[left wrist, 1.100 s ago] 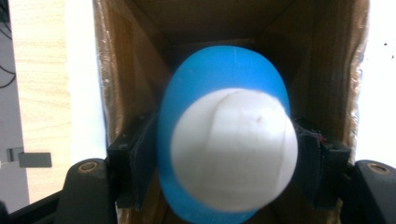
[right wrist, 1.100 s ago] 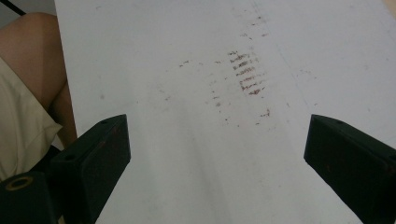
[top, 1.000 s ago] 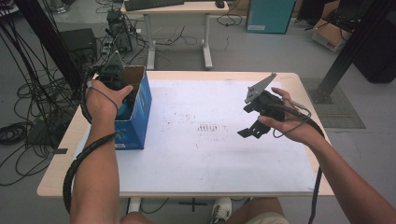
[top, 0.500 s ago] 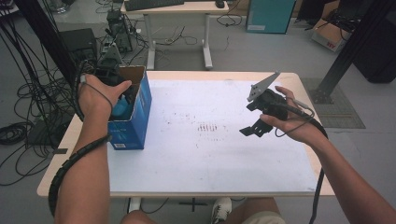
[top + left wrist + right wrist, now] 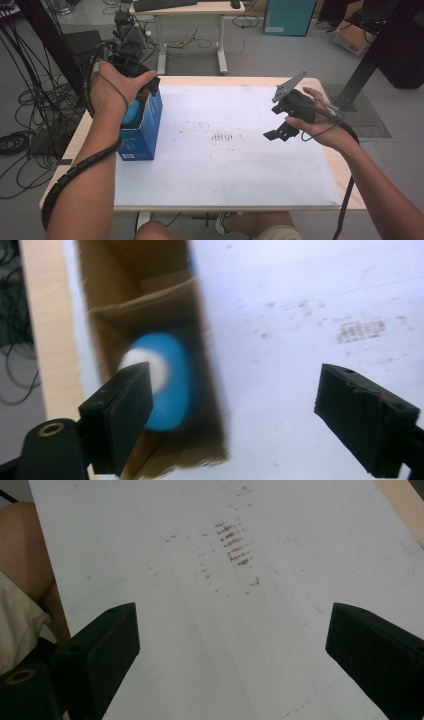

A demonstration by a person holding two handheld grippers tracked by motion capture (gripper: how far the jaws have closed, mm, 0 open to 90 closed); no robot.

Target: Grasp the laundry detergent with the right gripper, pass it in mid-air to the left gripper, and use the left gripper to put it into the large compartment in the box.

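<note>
An open blue cardboard box [image 5: 145,131] stands on the table's left side. Inside it lies a rounded blue and white object [image 5: 131,112], blurred in the left gripper view [image 5: 165,382] against the box's brown inner wall [image 5: 125,295]. My left gripper [image 5: 143,86] hovers over the box's far end, and its jaws [image 5: 240,395] are spread wide with nothing between them. My right gripper [image 5: 278,133] hangs over the right half of the white mat [image 5: 225,165], also open and empty [image 5: 235,630].
Dark smudges [image 5: 235,545] mark the middle of the mat [image 5: 165,580]. The person's leg [image 5: 27,555] shows at the table's near edge. Cables [image 5: 25,135] lie on the floor to the left, and a second desk [image 5: 190,10] stands beyond the table.
My left hand and gripper have risen and drawn back from the box, while the blue object stays inside. The right gripper has barely shifted.
</note>
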